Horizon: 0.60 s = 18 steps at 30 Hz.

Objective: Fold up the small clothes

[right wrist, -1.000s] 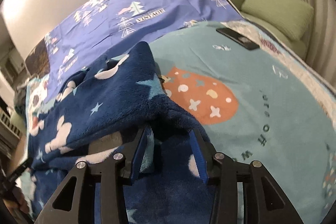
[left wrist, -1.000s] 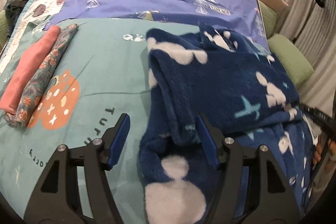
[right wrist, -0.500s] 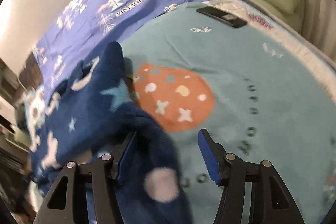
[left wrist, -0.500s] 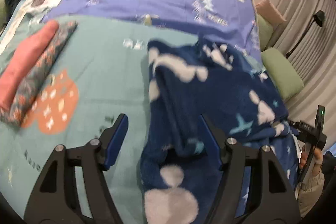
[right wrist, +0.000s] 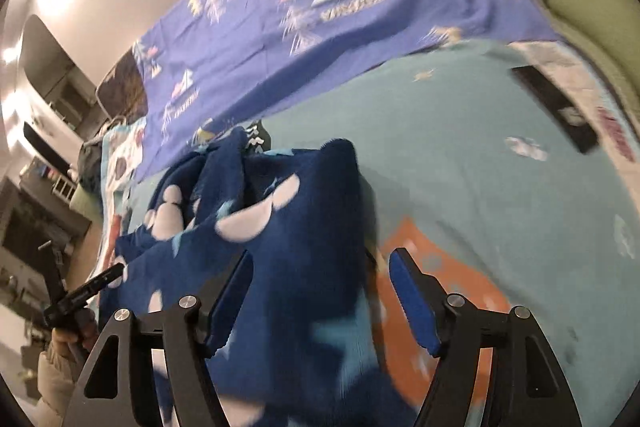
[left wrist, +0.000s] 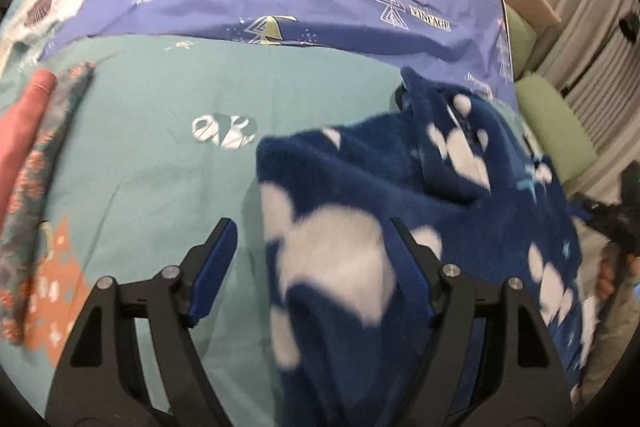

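While both grippers, left [left wrist: 310,259] and right [right wrist: 320,293], have just been opening and apparently grip nothing, the soft, limp fleece garment [left wrist: 400,195] lies mid-bedspread [left wrist: 160,155], best pinched at an edge.

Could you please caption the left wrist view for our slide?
Open left gripper over a navy fleece garment on a teal bedspread.

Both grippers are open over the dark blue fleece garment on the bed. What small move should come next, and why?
Probably lower the left gripper and right gripper and close on the blue fleece garment. Both have just been opening, so nothing is gripped, and the garment lies bunched on the teal bedspread, its fold unfinished.
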### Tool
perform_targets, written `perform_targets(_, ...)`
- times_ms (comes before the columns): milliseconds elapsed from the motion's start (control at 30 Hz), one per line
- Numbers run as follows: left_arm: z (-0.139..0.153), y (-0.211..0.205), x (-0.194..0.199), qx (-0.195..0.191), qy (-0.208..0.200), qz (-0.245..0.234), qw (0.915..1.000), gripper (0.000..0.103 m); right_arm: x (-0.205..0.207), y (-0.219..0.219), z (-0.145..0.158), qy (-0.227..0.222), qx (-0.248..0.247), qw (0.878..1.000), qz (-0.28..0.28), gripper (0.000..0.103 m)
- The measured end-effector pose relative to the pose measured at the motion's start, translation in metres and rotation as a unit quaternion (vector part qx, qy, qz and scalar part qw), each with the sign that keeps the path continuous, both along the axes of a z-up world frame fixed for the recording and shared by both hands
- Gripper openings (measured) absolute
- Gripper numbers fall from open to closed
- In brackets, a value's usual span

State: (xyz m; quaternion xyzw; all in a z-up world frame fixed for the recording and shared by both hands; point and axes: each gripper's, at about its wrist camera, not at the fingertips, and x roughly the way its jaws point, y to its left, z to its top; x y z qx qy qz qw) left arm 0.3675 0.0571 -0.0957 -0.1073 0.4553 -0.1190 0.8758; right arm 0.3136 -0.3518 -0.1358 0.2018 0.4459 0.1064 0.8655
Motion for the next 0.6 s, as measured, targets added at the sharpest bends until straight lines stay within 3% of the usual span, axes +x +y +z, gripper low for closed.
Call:
perform_targets(67, -0.003, 0.001, 0.01, -0.013, 0.003, 0.005, 0.9999, 0.073, 0.029, -0.002, -0.016, 0.014, 0.032, 0.999, 0.019, 0.072)
perform_targets(133, -0.009, -0.002, 0.018, -0.032, 0.013, -0.011, 0.9993, 0.045, 0.044, -0.003, -0.029, 0.019, 0.054, 0.998, 0.017, 0.071)
perform_targets(167, -0.01, -0.003, 0.02, -0.042, 0.019, -0.021, 0.9987, 0.026, 0.048, -0.002, -0.034, 0.02, 0.061, 0.998, 0.021, 0.065)
perform_targets(200, -0.01, -0.005, 0.02, -0.039, 0.017, -0.022, 0.9988, 0.021, 0.049, 0.0, -0.036, 0.018, 0.063, 0.998, 0.025, 0.023)
perform_targets(233, -0.006, -0.008, 0.018, -0.03, 0.006, -0.022, 0.9993, 0.018, 0.049, 0.002, -0.038, 0.018, 0.059, 0.998, 0.031, 0.014)
perform_targets(400, 0.027, -0.02, 0.001, 0.027, -0.103, -0.023, 0.9941, 0.015, 0.027, -0.008, -0.013, -0.055, 0.048, 0.997, 0.014, 0.012)
perform_targets(500, 0.005, -0.018, 0.019, 0.062, -0.07, -0.012, 0.9956, 0.016, 0.029, -0.016, -0.021, -0.05, -0.012, 0.999, -0.004, 0.013)
perform_targets(600, -0.006, -0.006, 0.021, 0.038, -0.05, 0.004, 0.998, 0.025, 0.037, -0.017, -0.045, -0.006, 0.013, 1.0, -0.003, 0.017)
